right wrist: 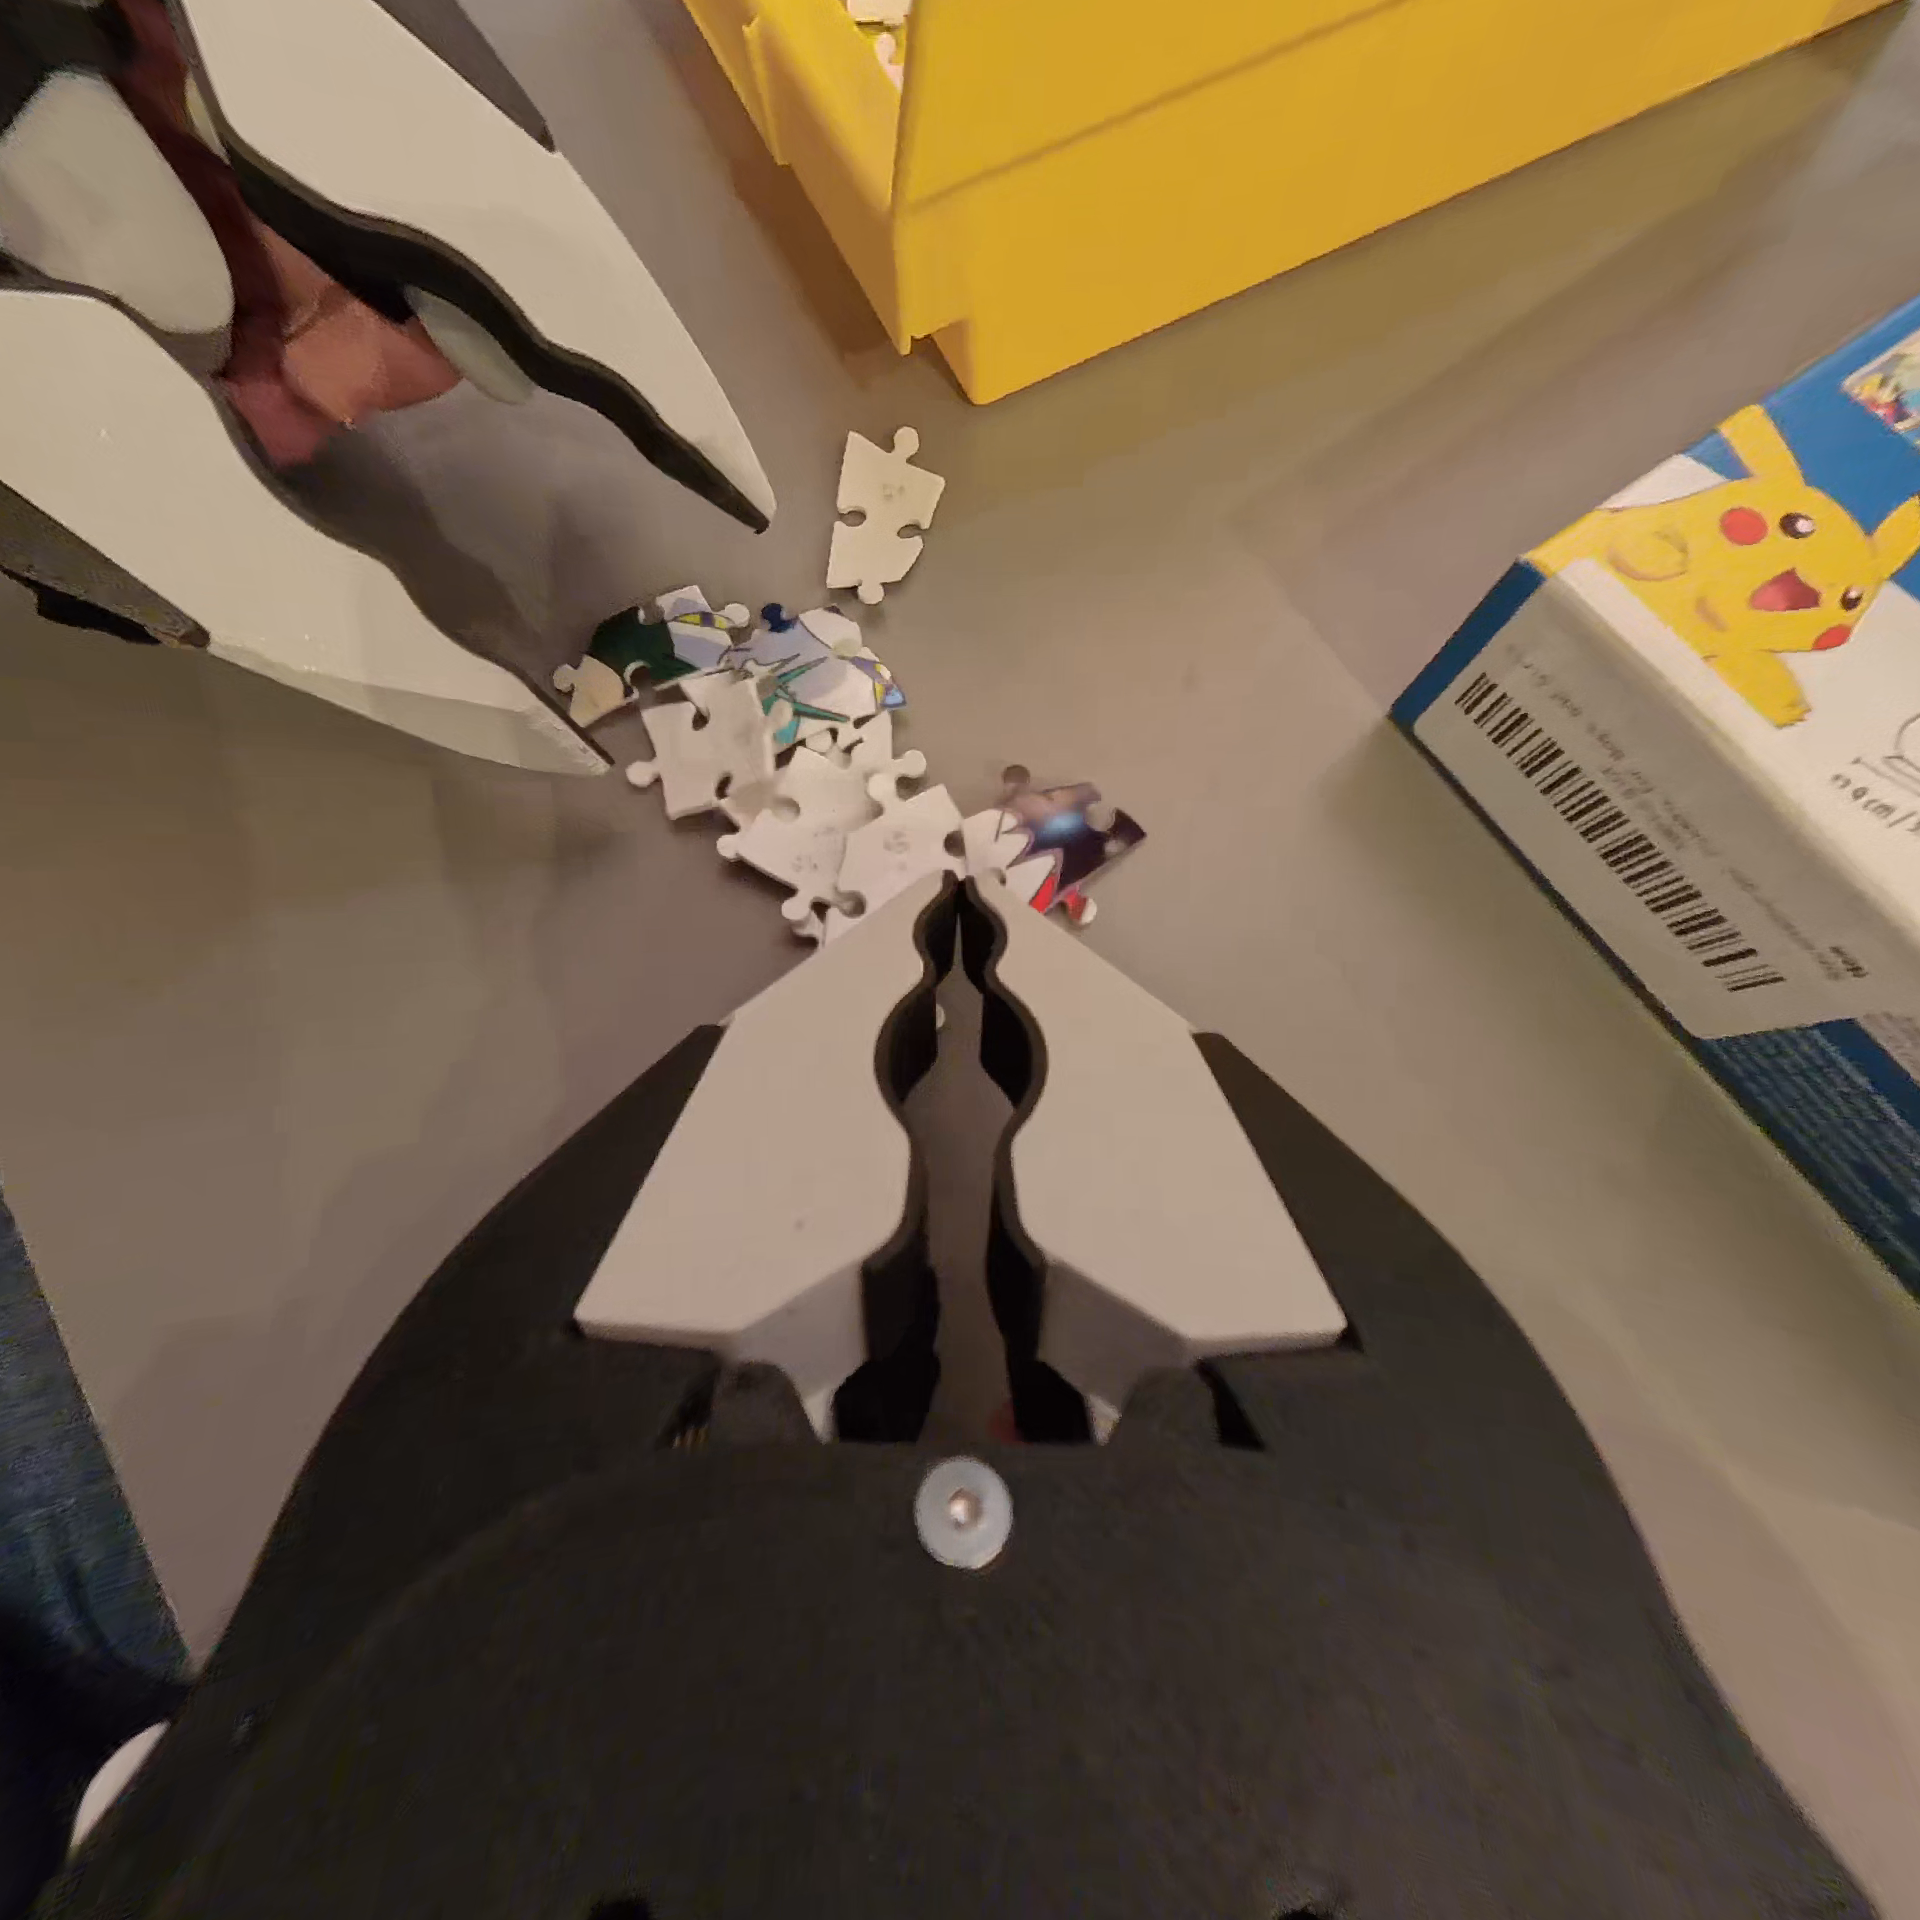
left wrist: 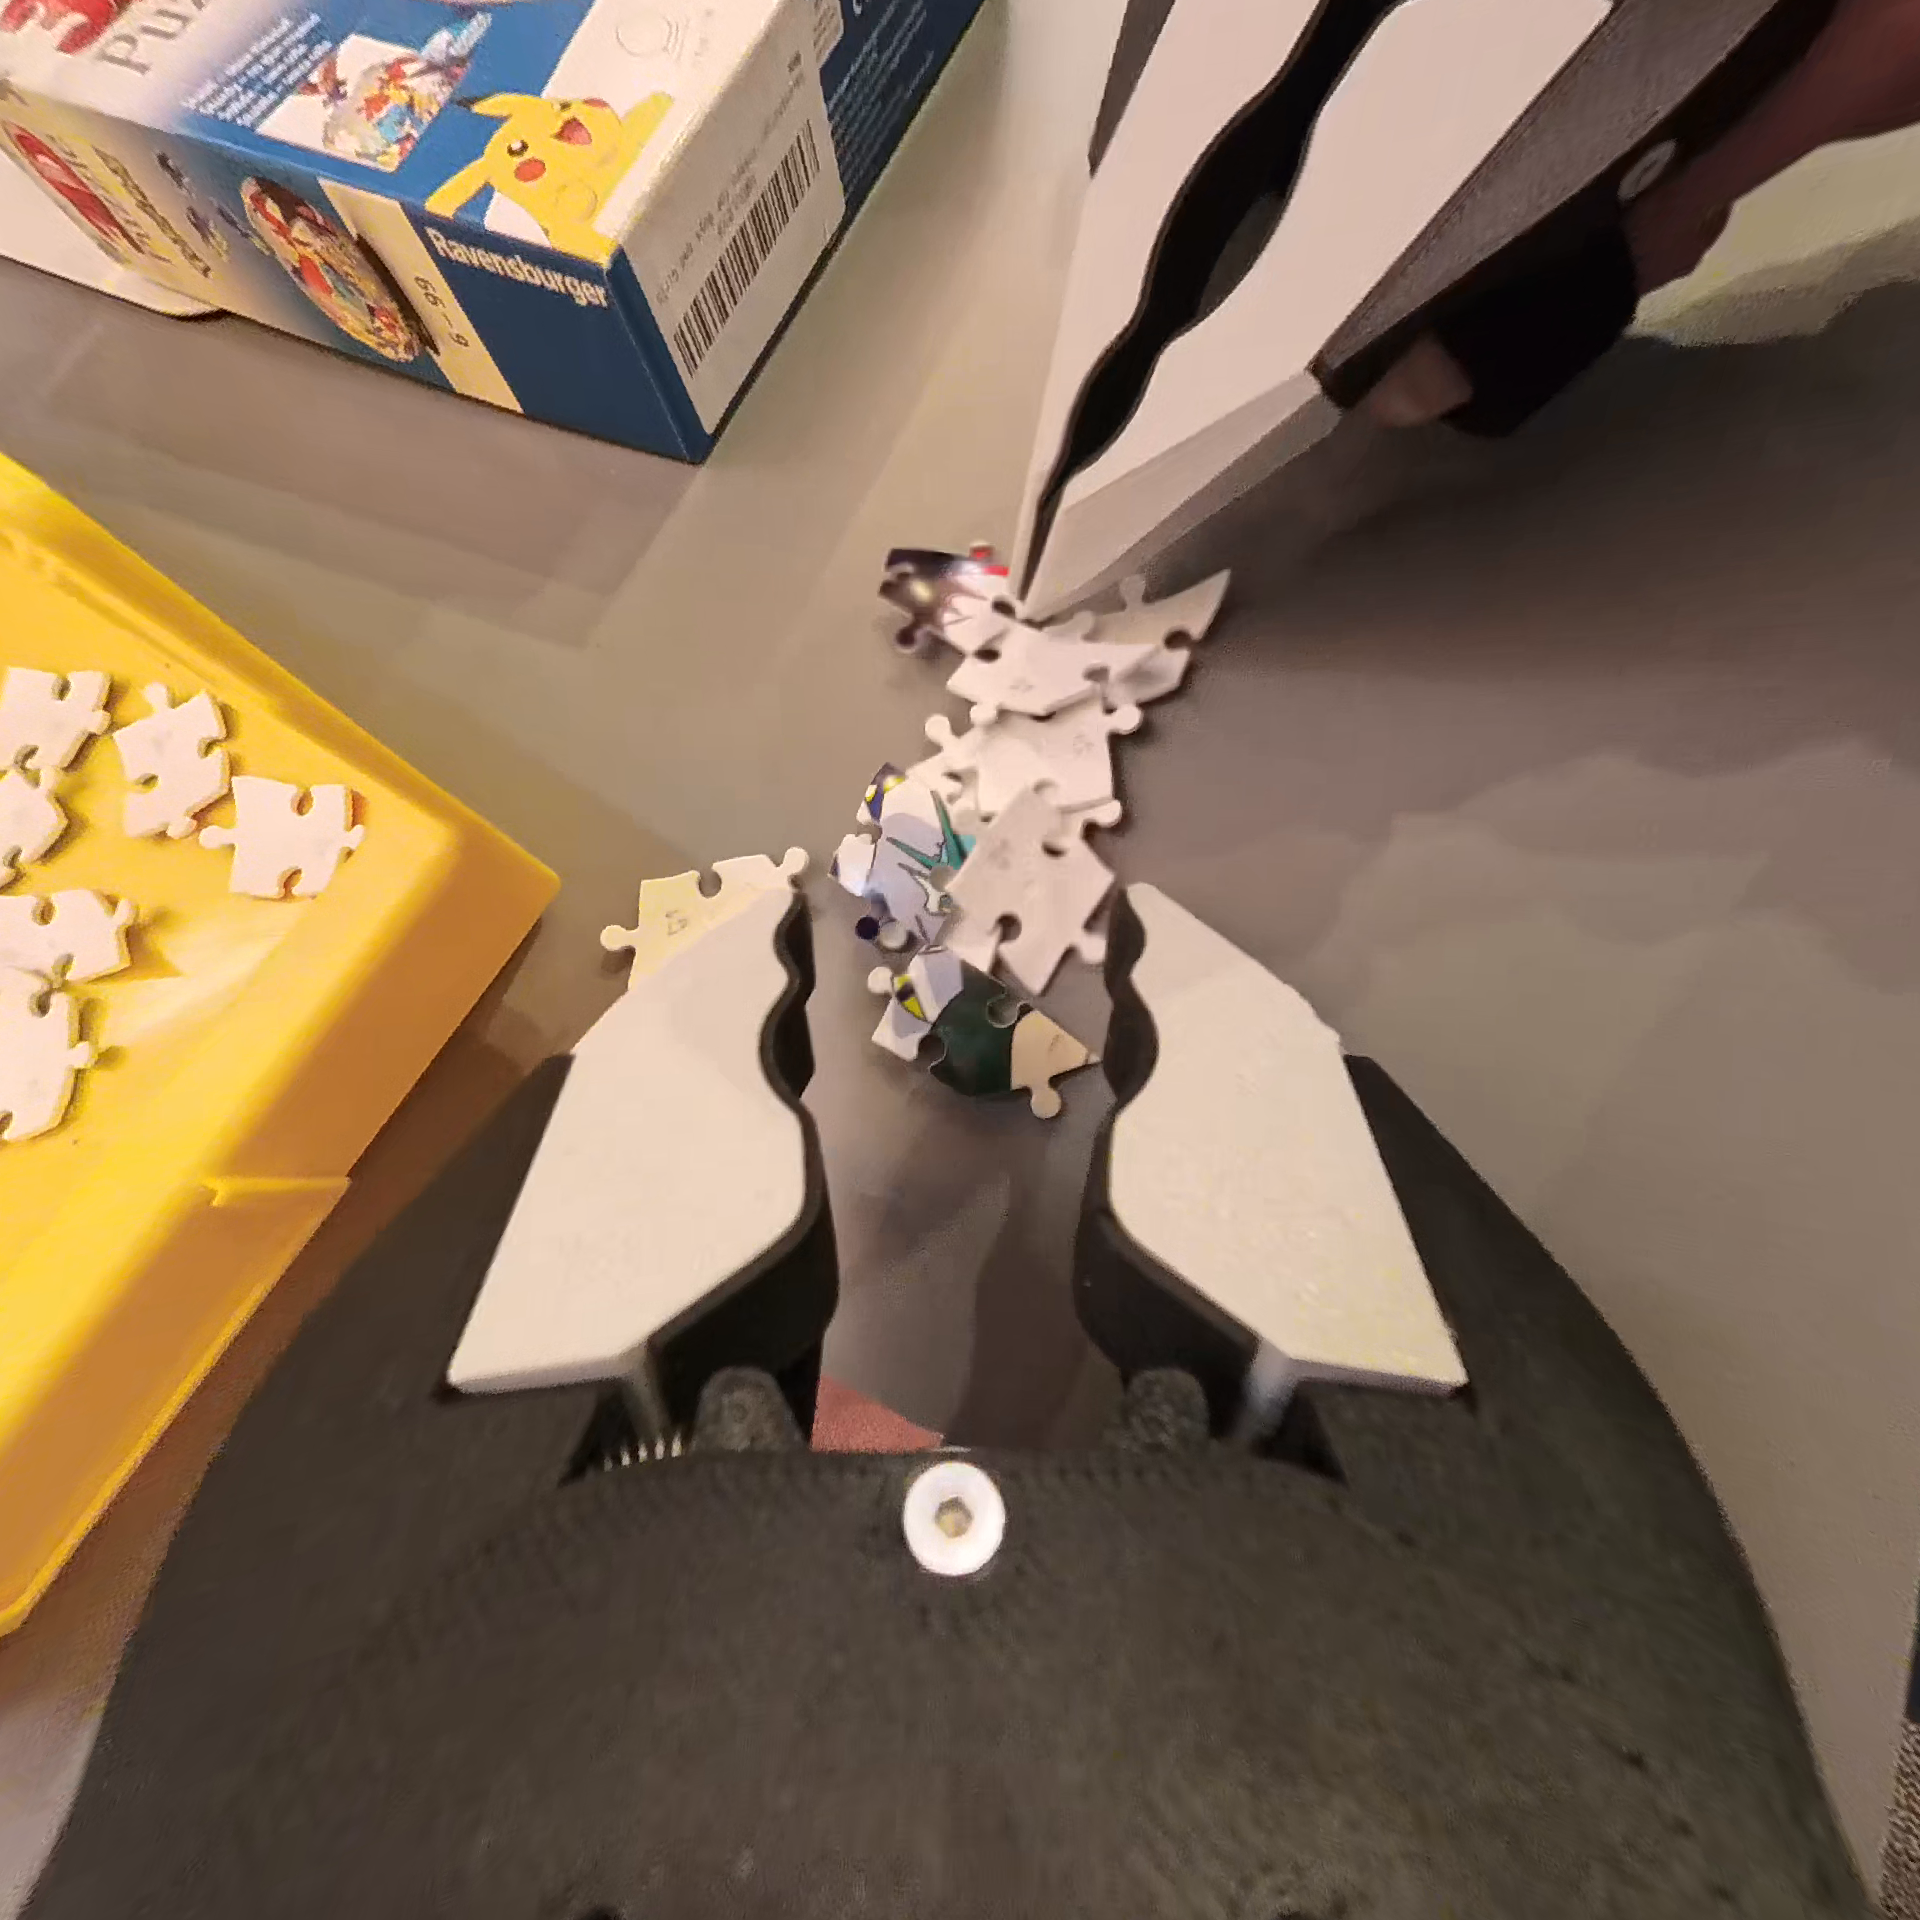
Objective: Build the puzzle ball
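A strip of joined puzzle pieces [left wrist: 1023, 821] lies on the grey table, some white side up and some picture side up. It also shows in the right wrist view [right wrist: 790, 748]. My left gripper [left wrist: 964, 906] is open, with its fingertips at either side of the strip's near end. A loose white piece [left wrist: 698, 900] lies partly under its left finger, and shows in the right wrist view [right wrist: 883, 514]. My right gripper [right wrist: 956, 891] is shut, with its tips down on the strip's other end beside a dark picture piece [right wrist: 1055, 840]. I cannot tell whether it pinches a piece.
A yellow tray [left wrist: 343, 1049] with several white pieces stands at the left, and shows in the right wrist view [right wrist: 1122, 208]. The blue puzzle box [left wrist: 499, 218] lies behind it, and at the right of the right wrist view [right wrist: 1662, 790]. A hand [left wrist: 1538, 301] holds the right gripper. One gripper's finger ends stand about 7 centimetres off the other's.
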`<action>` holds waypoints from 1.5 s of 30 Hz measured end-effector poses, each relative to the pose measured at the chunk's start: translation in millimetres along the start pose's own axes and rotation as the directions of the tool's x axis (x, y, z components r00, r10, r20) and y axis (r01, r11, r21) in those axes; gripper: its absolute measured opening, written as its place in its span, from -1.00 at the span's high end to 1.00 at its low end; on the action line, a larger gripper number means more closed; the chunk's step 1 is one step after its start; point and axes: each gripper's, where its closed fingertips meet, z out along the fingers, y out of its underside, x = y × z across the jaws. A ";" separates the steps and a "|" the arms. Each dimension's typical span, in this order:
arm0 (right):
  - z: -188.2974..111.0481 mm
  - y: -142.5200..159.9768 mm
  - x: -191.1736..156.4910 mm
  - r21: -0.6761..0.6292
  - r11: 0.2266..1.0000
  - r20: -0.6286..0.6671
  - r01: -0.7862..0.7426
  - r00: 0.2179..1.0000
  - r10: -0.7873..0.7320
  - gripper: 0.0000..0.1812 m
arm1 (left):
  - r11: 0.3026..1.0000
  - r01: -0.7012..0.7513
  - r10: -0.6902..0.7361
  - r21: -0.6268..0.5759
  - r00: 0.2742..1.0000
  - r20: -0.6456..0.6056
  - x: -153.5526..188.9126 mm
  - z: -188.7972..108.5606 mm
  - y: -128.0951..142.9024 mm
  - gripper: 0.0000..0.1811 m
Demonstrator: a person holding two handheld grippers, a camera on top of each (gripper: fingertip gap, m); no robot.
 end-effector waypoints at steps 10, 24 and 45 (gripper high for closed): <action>6.0 -21.9 -38.7 0.018 0.995 0.141 0.099 0.985 -0.100 0.62 | 0.999 -0.010 0.011 -0.037 1.000 0.019 5.4 -7.6 9.4 0.44; 29.7 -29.9 -43.5 0.001 0.995 0.162 0.096 0.982 -0.095 1.00 | 0.998 -0.003 0.004 -0.065 1.000 0.019 10.4 -0.8 20.8 0.46; 16.1 -47.9 4.6 0.082 0.993 0.079 -0.083 0.994 0.077 1.00 | 0.990 0.032 -0.021 -0.140 0.996 0.081 -23.2 4.4 20.1 0.35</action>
